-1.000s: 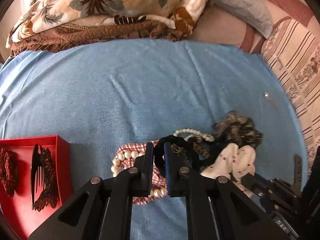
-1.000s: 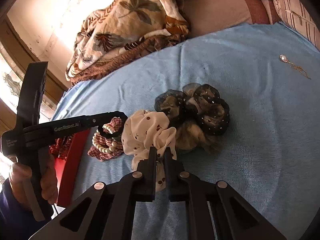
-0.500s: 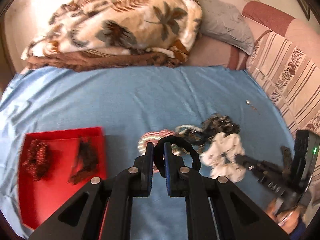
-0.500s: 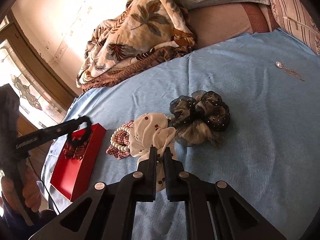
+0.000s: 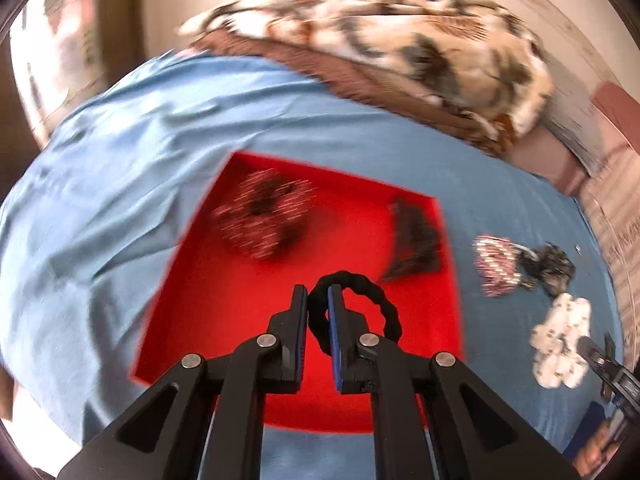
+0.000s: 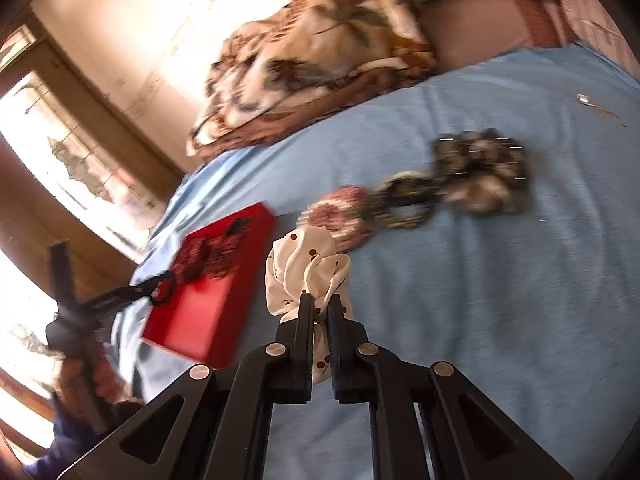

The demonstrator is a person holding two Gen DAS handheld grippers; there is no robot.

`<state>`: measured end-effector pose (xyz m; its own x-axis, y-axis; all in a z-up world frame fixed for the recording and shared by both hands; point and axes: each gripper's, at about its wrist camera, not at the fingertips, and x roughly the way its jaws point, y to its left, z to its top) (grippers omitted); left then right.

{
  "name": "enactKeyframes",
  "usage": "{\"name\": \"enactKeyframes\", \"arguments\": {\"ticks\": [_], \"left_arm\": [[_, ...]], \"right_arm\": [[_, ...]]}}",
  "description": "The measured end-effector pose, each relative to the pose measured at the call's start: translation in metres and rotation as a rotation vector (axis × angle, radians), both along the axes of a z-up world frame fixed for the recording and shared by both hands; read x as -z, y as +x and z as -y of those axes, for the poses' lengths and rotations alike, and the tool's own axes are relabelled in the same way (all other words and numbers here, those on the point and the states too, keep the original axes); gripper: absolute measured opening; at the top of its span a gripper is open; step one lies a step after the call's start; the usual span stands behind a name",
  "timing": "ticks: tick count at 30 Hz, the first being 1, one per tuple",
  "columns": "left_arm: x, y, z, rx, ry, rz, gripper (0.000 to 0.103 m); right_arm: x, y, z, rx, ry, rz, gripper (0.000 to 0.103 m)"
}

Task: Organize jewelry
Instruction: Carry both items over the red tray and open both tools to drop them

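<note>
My left gripper is shut on a black hair tie and holds it above the red tray. The tray holds a dark red scrunchie and a dark hair comb. My right gripper is shut on a white cherry-print scrunchie and holds it lifted off the blue sheet. The same scrunchie shows in the left wrist view. The left gripper with the hair tie shows over the tray in the right wrist view.
On the blue sheet lie a plaid scrunchie with pearls, a patterned ring, a dark sheer scrunchie and a small pendant chain. A floral blanket lies at the bed's far end.
My left gripper carried the black hair tie left from the pile to above the red tray. My right gripper lifted the white scrunchie off the sheet.
</note>
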<state>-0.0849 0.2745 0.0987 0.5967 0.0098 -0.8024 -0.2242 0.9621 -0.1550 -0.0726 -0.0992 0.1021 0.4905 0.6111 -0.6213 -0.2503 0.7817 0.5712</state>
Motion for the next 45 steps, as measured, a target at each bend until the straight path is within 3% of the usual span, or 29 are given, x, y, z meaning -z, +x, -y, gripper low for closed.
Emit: {"name": "enactKeyframes", "arguments": {"ticks": [8,16,21,30,34,38,42,44,45], "left_arm": [[0.012,-0.023,-0.042,-0.099,0.025,0.005,0.010],[0.022,-0.035,-0.060,-0.136,0.073,-0.011,0.010],[0.028,-0.035,-0.067,-0.126,0.024,-0.026,0.010],[0.031,-0.035,-0.067,-0.131,0.005,-0.026,0.011],[0.026,-0.039,-0.065,-0.118,-0.017,0.017,0.026],[0.018,-0.043,-0.055,-0.111,0.029,0.071,0.048],[0.012,-0.045,-0.047,-0.101,0.081,0.117,0.054],[0.011,-0.046,-0.045,-0.099,0.094,0.125,0.058],[0.011,-0.045,-0.044,-0.098,0.100,0.127,0.058]], "right_arm": [[-0.025,0.000,-0.106,-0.178,-0.054,0.016,0.008],[-0.004,0.003,-0.187,-0.267,-0.202,0.005,0.008],[0.019,0.005,-0.198,-0.265,-0.273,-0.039,0.008],[0.031,-0.003,-0.194,-0.263,-0.287,-0.084,0.008],[0.032,-0.006,-0.191,-0.264,-0.279,-0.089,0.008],[0.034,-0.008,-0.189,-0.258,-0.268,-0.090,0.009],[0.030,-0.008,-0.187,-0.243,-0.275,-0.067,0.010],[0.026,-0.007,-0.187,-0.234,-0.280,-0.051,0.015],[0.024,-0.007,-0.186,-0.230,-0.283,-0.042,0.022]]}}
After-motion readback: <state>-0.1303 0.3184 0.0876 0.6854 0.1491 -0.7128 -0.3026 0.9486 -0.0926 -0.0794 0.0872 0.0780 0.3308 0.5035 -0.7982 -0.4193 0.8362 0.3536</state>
